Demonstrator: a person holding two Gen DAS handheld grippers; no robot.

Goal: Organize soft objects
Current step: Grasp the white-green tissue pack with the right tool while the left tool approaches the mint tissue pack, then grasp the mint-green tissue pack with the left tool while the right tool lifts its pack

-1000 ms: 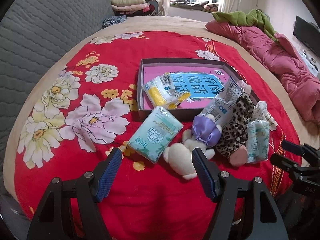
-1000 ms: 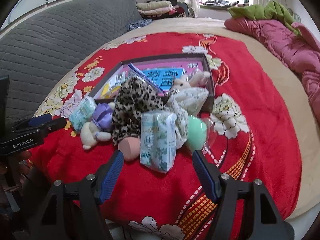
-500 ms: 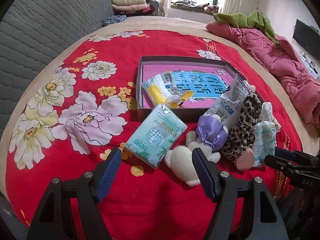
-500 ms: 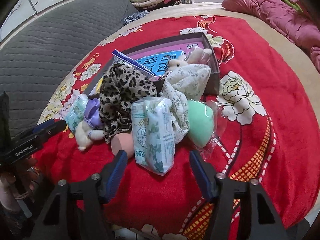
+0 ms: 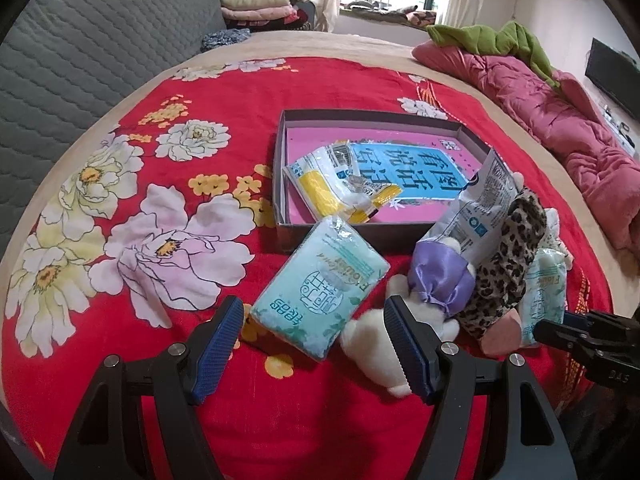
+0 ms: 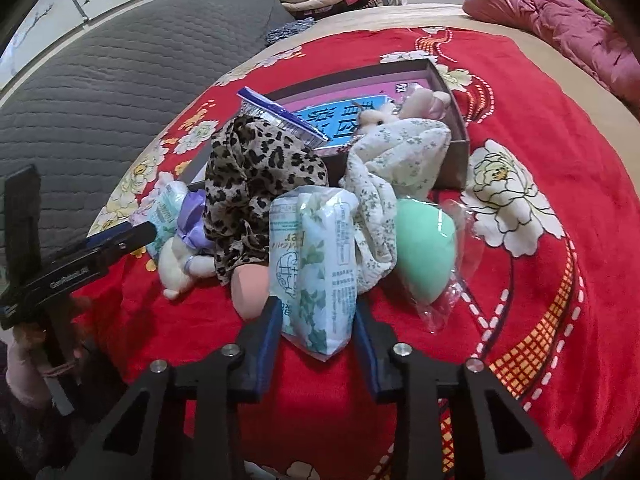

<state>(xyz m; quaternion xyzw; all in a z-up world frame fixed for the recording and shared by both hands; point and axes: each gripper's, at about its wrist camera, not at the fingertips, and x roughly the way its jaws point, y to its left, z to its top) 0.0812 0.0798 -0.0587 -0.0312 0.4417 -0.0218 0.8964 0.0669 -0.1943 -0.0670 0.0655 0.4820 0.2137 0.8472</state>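
A pile of soft things lies on the red flowered blanket in front of a shallow dark box [image 5: 280, 184]. My right gripper [image 6: 316, 316] is closing its jaws on an upright white-green tissue pack [image 6: 312, 256], and both pads touch its sides. Beside that pack lie a leopard cloth [image 6: 256, 176], a pink sponge [image 6: 250, 284], a floral white cloth [image 6: 392, 160] and a bagged green sponge [image 6: 424, 248]. My left gripper [image 5: 314, 312] stands open just short of a teal tissue pack [image 5: 320, 288]. A white plush toy with a purple bow [image 5: 376, 344] lies by its right finger.
Inside the box lie a yellow-white packet [image 5: 332, 184] and a blue printed sheet [image 5: 408, 168]; a foil pouch [image 5: 480, 200] leans on its near wall. A grey quilted headboard [image 5: 80, 40] stands left, a pink quilt [image 5: 560, 128] right. Folded clothes [image 5: 256, 6] sit at the back.
The right gripper sank toward the pile and its jaws narrowed from wide open until they touch the white-green tissue pack. The left gripper drew closer to the teal pack, still open.
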